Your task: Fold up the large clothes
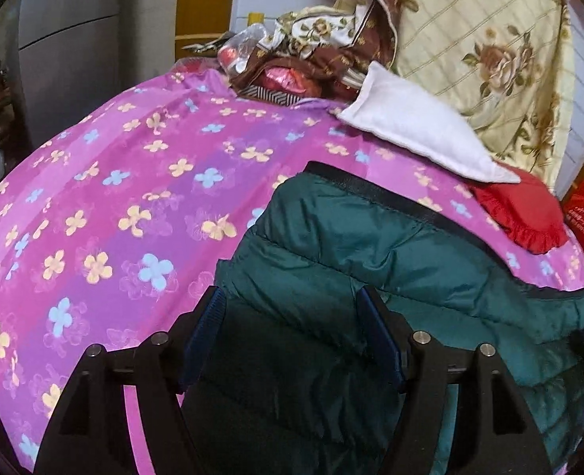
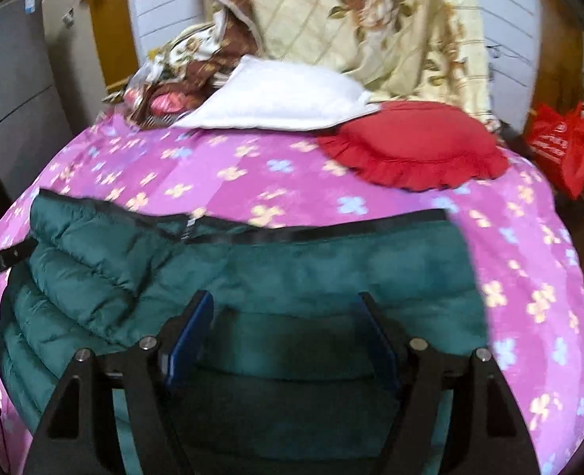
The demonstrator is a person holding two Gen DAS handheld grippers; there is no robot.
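Left wrist view, biggest thing first: the bed sheet (image 1: 133,182), pink/purple w/ yellow and blue flowers, covers pretty much the whole surface. On top of it sits the green puffer jacket (image 1: 351,261), lying flat on the near right part of the sheet, w/ a black zipper edge (image 1: 375,190) running along its far side. Behind that, at the head end, there's a cream floral quilt (image 1: 486,47) propped up against the wall, then a white pillow (image 1: 414,122) leaning on it, and a red ruffled cushion (image 1: 521,213) just beside the pillow's near corner, resting on the sheet. A brown patterned heap of fabric (image 1: 323,59) is piled left of the pillow, w/ sth pink and shiny tucked in, can't tell what. My left gripper (image 1: 292,336) is spread wide, blue pads (image 1: 204,328) apart over the jacket w/ nothing pinched btw them. Right wrist view is blurry but same deal: my right gripper (image 2: 288,332) is also wide open above the jacket's near part, fabric showing btw the fingers, not clamped. Whether the tips touch the cloth, idk. Red bag (image 2: 561,146) hangs off to the far right past the bed edge.
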